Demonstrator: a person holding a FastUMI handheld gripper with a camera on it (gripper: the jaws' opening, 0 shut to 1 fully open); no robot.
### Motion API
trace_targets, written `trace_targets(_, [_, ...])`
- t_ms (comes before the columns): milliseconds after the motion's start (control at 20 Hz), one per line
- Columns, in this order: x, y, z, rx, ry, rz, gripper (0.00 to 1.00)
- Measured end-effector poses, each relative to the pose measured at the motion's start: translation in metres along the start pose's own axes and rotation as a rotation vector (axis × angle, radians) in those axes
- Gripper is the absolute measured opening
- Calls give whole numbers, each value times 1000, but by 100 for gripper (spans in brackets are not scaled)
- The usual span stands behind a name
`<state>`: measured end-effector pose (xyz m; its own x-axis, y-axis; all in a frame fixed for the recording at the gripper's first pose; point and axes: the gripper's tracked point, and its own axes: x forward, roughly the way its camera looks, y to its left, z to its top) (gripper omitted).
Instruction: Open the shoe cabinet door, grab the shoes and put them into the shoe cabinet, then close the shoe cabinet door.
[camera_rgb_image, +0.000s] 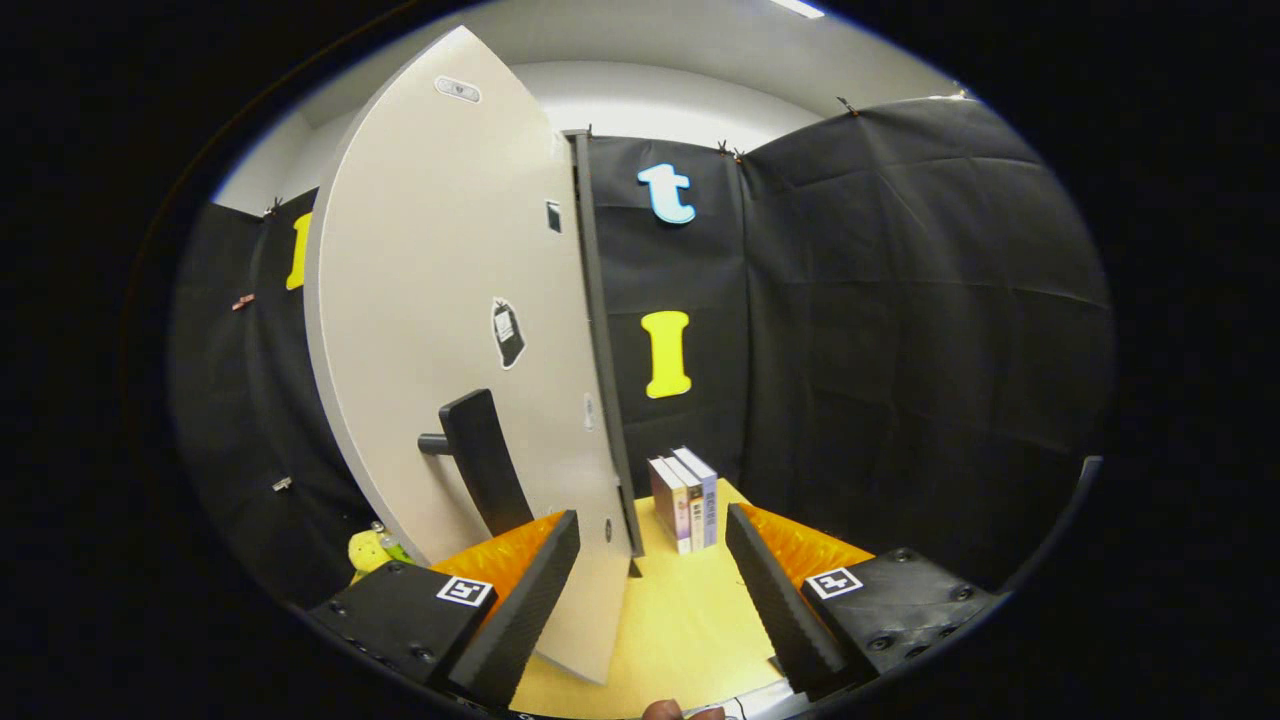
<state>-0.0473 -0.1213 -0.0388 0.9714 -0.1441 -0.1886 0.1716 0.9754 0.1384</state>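
the claw (650, 590) sits wide open with nothing between its fingers, just the yellow surface (690, 620) showing in the gap. the shoe cabinet door (440, 330) is the big pale panel right ahead and a bit left of the fingers, swung ajar so its edge cuts down between them, close to the left finger (520, 610). the dark bar handle (485, 460) sticks out from the door face just above that left finger, apart from it. no shoes can be picked out; there's a yellow-green thing (370, 550) low beside the door but it's too small to call. a few books (685, 500) stand upright beyond the fingers, near the booth wall.

handling-wise, the door looks like a stiff flat board on hinges, so it should swing easy and not flex, probably light to push. the face is smooth and likely slippery, so the handle is the spot to grab, pinching across the bar. if the shoes turn out soft, they'd squash a bit, so pinch at the heel rim or collar.
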Motion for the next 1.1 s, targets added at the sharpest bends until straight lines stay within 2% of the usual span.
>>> trace_targets(200, [13, 78, 2, -14, -21, 116, 98])
trace_targets(350, [27, 136, -15, -33, -1, 213, 98])
trace_targets(500, [36, 168, -21, -75, -4, 246, 98])
trace_targets(700, [39, 185, -12, -97, -34, 255, 97])
trace_targets(1100, [36, 164, -1, -89, -82, 199, 97])
